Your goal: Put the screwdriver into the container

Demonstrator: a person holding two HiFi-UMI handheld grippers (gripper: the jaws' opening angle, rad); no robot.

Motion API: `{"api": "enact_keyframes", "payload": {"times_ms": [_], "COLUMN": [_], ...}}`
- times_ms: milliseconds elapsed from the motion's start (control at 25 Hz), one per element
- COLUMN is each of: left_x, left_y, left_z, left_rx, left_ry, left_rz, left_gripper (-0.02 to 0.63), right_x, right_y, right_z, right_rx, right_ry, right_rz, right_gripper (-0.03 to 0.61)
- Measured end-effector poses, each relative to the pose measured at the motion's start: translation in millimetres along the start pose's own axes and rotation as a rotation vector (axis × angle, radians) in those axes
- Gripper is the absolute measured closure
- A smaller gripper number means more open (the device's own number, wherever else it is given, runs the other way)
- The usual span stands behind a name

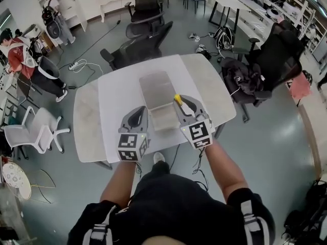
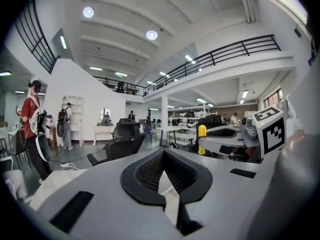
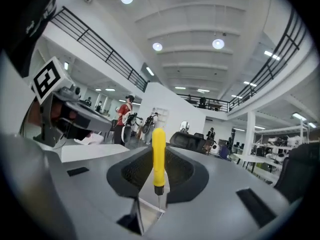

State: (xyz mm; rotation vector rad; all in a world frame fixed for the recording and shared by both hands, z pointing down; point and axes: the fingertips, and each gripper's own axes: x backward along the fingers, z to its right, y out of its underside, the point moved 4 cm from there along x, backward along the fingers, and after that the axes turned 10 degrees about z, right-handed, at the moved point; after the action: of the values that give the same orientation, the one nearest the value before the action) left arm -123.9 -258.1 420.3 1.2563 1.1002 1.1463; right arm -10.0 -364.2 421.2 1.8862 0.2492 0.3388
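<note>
A screwdriver with a yellow handle stands upright between the jaws of my right gripper, which is shut on its thin metal shaft. The handle sticks up past the fingertips. It hangs beside the right edge of a clear plastic container lying in the middle of the white table. My left gripper hovers at the container's near left corner, shut with nothing in it. The left gripper view also catches the yellow handle.
Black office chairs stand just behind the table and a white chair at its left. A chair piled with dark bags sits to the right. People stand far left, near a cable and power strip on the floor.
</note>
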Motion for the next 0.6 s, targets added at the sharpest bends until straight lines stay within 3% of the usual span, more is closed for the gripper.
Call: {"api": "enact_keyframes", "payload": {"times_ms": [360, 600], "left_x": [-32.3, -40.0], "left_y": [13.2, 26.2], "left_z": [-38.2, -58.1], "left_rx": [0.031, 0.052], "left_ry": [-0.044, -0.069], "left_rz": [-0.014, -0.041], "left_gripper": [0.607, 0.607], "right_x": [-58.3, -74.5], "right_y": [48.1, 96.2], "right_z": [-24.0, -54.4], "right_rx": [0.224, 0.316], "right_ry": [-0.291, -0.524], "right_rz": [-0.105, -0.228], "right_gripper": [0.509, 0.509]}}
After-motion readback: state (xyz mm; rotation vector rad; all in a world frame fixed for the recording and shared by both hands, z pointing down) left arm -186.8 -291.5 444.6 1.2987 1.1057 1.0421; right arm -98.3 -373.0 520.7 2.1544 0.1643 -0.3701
